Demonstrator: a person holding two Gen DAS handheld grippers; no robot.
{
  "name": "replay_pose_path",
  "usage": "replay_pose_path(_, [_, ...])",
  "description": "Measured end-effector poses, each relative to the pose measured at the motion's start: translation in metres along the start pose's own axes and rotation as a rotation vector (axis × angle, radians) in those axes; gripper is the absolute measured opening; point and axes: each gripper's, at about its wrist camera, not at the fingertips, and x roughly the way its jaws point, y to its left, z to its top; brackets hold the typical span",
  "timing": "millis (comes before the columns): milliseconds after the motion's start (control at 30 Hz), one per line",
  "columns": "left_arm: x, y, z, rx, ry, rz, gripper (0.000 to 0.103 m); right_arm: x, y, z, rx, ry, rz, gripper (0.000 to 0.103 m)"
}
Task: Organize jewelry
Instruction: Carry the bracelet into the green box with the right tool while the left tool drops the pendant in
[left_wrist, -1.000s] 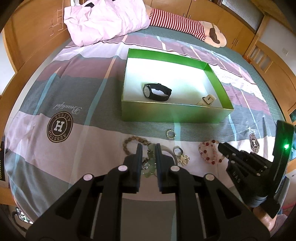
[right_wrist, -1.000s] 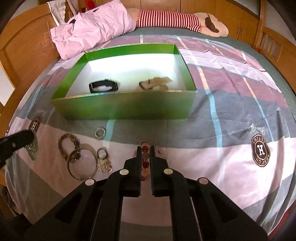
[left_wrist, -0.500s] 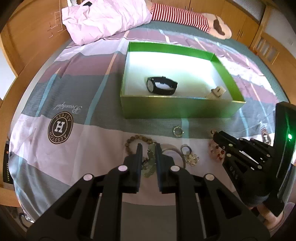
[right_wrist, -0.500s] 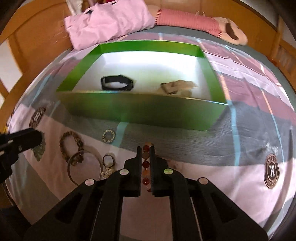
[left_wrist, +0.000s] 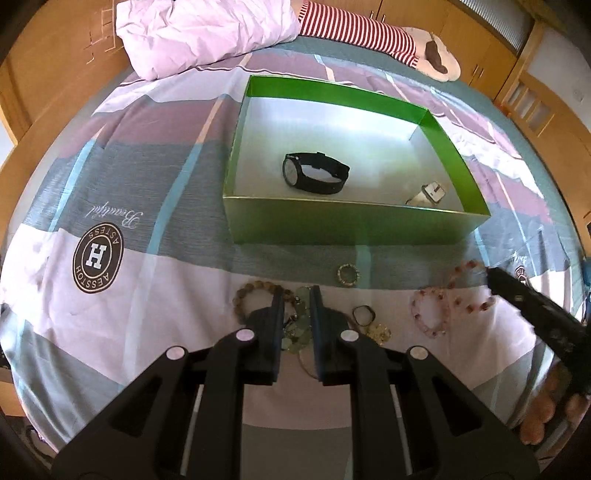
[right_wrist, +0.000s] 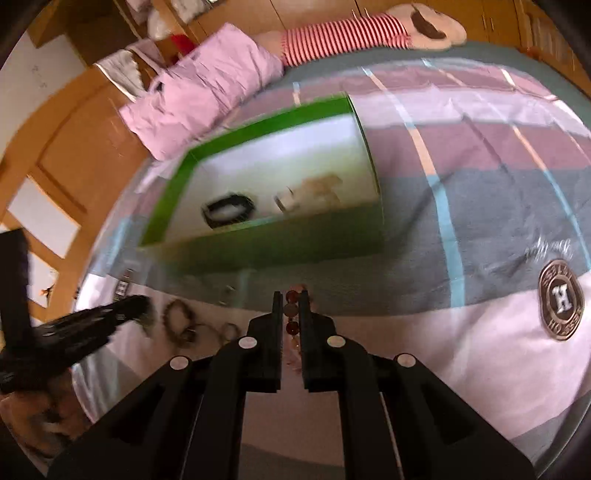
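Note:
A green box (left_wrist: 351, 221) stands on the bed with a black watch (left_wrist: 316, 179) and a beige watch (left_wrist: 428, 194) inside. My left gripper (left_wrist: 297, 291) hovers low in front of it, shut on a pale green jade piece (left_wrist: 295, 332). Around it lie a brown bead bracelet (left_wrist: 255, 295), a small gold ring (left_wrist: 348, 274), a dark ring (left_wrist: 364, 314) and a gold pendant (left_wrist: 380, 332). My right gripper (right_wrist: 291, 295) is shut on a red and orange bead bracelet (right_wrist: 291, 315), lifted before the box (right_wrist: 277, 240). In the left wrist view, the right gripper (left_wrist: 493, 273) carries bracelet beads (left_wrist: 465, 269) above a pink loop (left_wrist: 428, 314).
A pink pillow (left_wrist: 207, 33) and a striped plush toy (left_wrist: 354, 33) lie at the head of the bed. Wooden bed frame and cupboards ring the mattress. A person's hand (left_wrist: 543, 410) holds the right gripper at the lower right.
My right gripper has risen off the bed with the bead bracelet and tilted, swinging toward the box. The left gripper has edged slightly nearer the box, still gripping the green piece.

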Motion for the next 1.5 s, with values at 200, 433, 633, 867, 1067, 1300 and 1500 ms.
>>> replay_pose_path(200, [-0.002, 0.010, -0.001, -0.049, 0.002, -0.064, 0.014, -0.015, 0.014, -0.005, -0.060, -0.002, 0.042, 0.008])
replay_pose_path(433, [-0.007, 0.029, 0.003, -0.124, 0.001, -0.129, 0.014, -0.024, 0.010, -0.001, -0.048, -0.023, 0.076, 0.008])
replay_pose_path(633, [-0.010, 0.037, 0.004, -0.149, -0.004, -0.134, 0.014, -0.014, 0.014, -0.005, -0.057, 0.007, 0.064, 0.008])
replay_pose_path(867, [-0.029, 0.026, 0.031, -0.098, -0.088, -0.158, 0.014, -0.021, 0.025, 0.016, -0.077, -0.048, 0.090, 0.008])
replay_pose_path(1067, [-0.015, 0.011, 0.091, -0.070, -0.138, -0.145, 0.014, -0.004, 0.031, 0.079, -0.099, -0.127, 0.098, 0.008])
replay_pose_path(1300, [0.045, 0.019, 0.106, -0.073, -0.061, -0.057, 0.022, 0.078, 0.019, 0.110, -0.091, -0.028, 0.014, 0.013])
replay_pose_path(1500, [0.022, 0.030, 0.093, -0.092, -0.072, -0.078, 0.041, 0.041, 0.007, 0.086, -0.076, -0.016, 0.071, 0.041])
